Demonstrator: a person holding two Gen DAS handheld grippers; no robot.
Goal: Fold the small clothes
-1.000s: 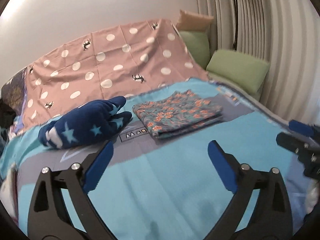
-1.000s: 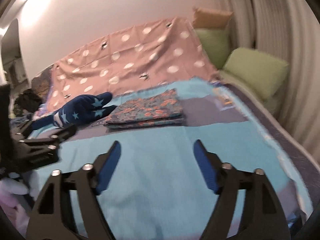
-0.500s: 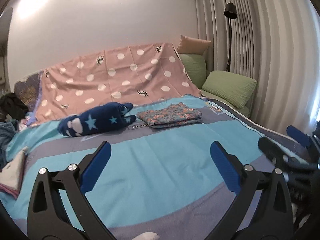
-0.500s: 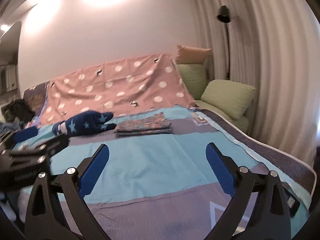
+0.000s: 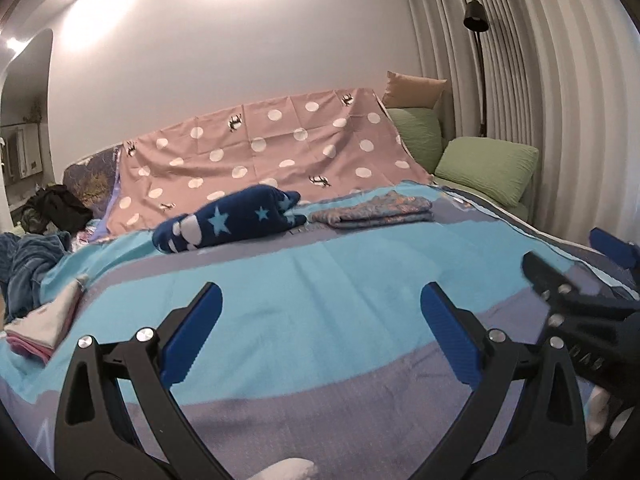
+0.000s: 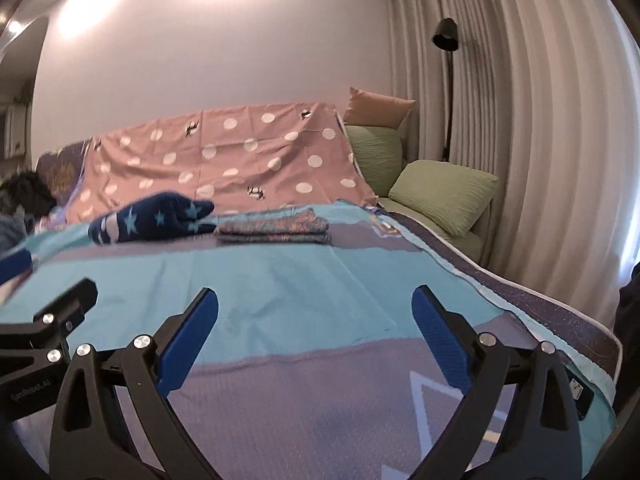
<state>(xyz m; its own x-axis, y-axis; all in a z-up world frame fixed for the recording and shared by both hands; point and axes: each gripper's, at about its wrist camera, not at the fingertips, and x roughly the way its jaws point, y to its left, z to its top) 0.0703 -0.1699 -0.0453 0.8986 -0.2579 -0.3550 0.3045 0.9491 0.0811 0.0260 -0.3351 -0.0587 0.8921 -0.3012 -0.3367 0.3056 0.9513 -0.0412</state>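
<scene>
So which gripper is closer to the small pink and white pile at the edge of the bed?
Left. The left gripper hangs open just right of the pink and white pile. The right gripper, also open, is farther right, beyond the left one.

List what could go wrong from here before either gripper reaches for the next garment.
1. The left gripper and right gripper are both open and empty, close together; reaching at once, they might collide.
2. The folded floral garment lies right next to the navy star garment; grabbing the navy one may drag the fold apart.
3. The pink and white clothes lie at the bed edge and could slip off.
</scene>
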